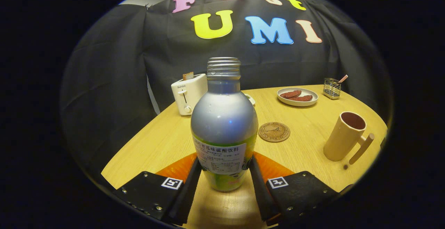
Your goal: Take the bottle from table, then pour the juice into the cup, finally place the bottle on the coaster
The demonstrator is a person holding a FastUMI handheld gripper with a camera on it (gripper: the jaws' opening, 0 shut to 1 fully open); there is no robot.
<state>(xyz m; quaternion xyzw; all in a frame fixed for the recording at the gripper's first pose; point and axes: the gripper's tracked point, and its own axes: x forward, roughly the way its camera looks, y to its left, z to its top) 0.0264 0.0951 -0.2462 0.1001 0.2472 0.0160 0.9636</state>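
Note:
A silver bottle (224,124) with a green lower band, a white label and an uncapped threaded neck stands upright between my fingers. My gripper (224,178) is shut on the bottle, both fingers pressing on its lower body. I cannot tell whether its base touches the wooden table (306,149). A round cork coaster (274,132) lies flat just beyond the bottle, a little to its right. Farther right stands a tan cup (345,137) with a wooden handle, upright, mouth open, dark inside.
A white toaster (188,93) with a slice in it stands behind the bottle to the left. At the back sit a white plate (297,97) with brown pieces and a wire holder (331,88) with a stick. Table edges curve near the cup.

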